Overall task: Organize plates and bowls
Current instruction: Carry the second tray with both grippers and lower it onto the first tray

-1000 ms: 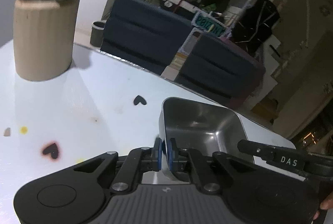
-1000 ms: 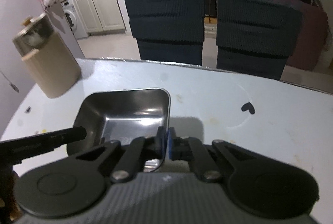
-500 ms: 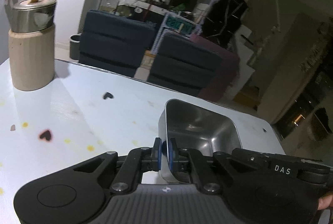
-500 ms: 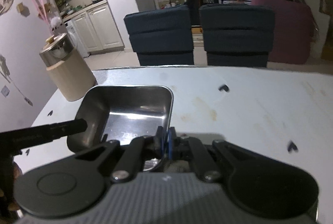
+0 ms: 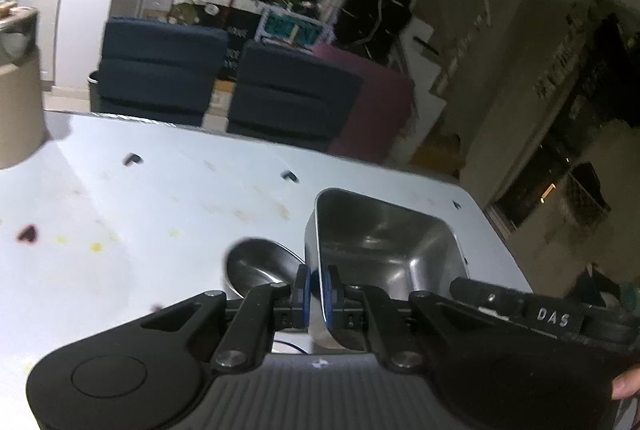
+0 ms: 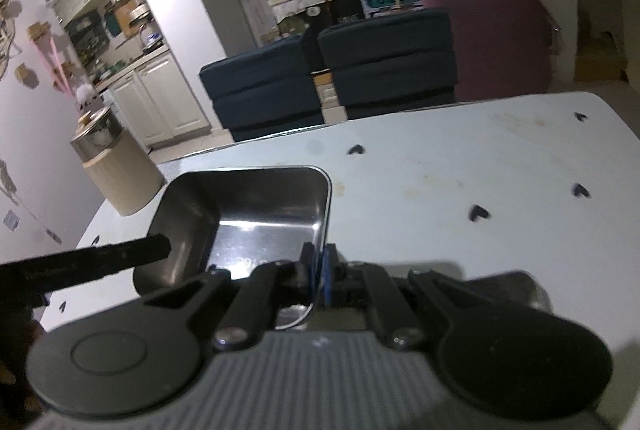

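**Tray held by 2 claws above a bowl on the table**

Nearest in the left wrist view, the left gripper (image 5: 316, 288) has its blue pads pressed together on the near-left wall of the steel tray (image 5: 384, 250), so it is pinching the rim. In the right wrist view the right gripper (image 6: 318, 272) pinches the opposite, right-hand wall of the same tray (image 6: 256, 206) in the same way. The tray hangs between the 2 hands, opening upward, clear of the table (image 5: 160, 198).

Just past the left pads, to the tray's left and lower, sits a round steel bowl (image 5: 260, 264) on the table; part of it is hidden behind the tray wall and the gripper. The tray's long axis runs away from both cameras, toward the chairs (image 5: 160, 66).

The next move likely turns on that offset: the bowl lies on the left gripper's side, so the left hand is nearer. Whether the tray is meant to go onto the bowl or beside it cannot be told.
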`<move>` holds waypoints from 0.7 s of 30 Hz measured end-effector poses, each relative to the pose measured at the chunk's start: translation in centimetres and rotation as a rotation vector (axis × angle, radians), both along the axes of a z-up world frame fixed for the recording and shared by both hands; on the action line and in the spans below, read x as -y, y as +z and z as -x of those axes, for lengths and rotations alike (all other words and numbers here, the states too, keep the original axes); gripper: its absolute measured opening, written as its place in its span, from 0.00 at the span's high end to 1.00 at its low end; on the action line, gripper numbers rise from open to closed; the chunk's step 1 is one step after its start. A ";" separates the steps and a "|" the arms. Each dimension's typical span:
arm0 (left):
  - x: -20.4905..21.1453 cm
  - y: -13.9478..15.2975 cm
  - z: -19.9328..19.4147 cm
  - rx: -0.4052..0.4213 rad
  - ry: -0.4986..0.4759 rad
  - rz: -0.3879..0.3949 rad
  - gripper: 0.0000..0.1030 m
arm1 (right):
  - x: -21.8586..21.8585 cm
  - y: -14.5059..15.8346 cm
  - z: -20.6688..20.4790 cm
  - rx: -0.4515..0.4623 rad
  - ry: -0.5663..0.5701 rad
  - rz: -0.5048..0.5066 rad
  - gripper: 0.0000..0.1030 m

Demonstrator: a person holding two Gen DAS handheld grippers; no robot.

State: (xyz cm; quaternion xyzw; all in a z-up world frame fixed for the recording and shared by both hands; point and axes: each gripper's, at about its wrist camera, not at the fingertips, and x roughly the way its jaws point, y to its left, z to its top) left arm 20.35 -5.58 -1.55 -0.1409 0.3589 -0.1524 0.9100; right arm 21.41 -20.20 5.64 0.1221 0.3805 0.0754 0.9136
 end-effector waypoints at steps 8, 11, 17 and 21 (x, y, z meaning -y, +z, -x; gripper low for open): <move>5.2 -1.7 -0.5 -0.030 -0.078 -0.034 0.94 | 4.1 -0.4 1.6 -0.005 -0.085 0.007 0.95; 7.0 -2.4 -0.8 -0.042 -0.106 -0.052 0.94 | 5.1 -0.8 2.2 -0.017 -0.115 0.013 0.95; 9.5 -3.7 -1.1 -0.069 -0.150 -0.070 0.93 | 6.6 -1.9 2.6 -0.055 -0.156 0.042 0.95; 10.6 -4.0 -1.2 -0.071 -0.161 -0.081 0.92 | 7.5 -2.7 2.6 -0.089 -0.176 0.052 0.95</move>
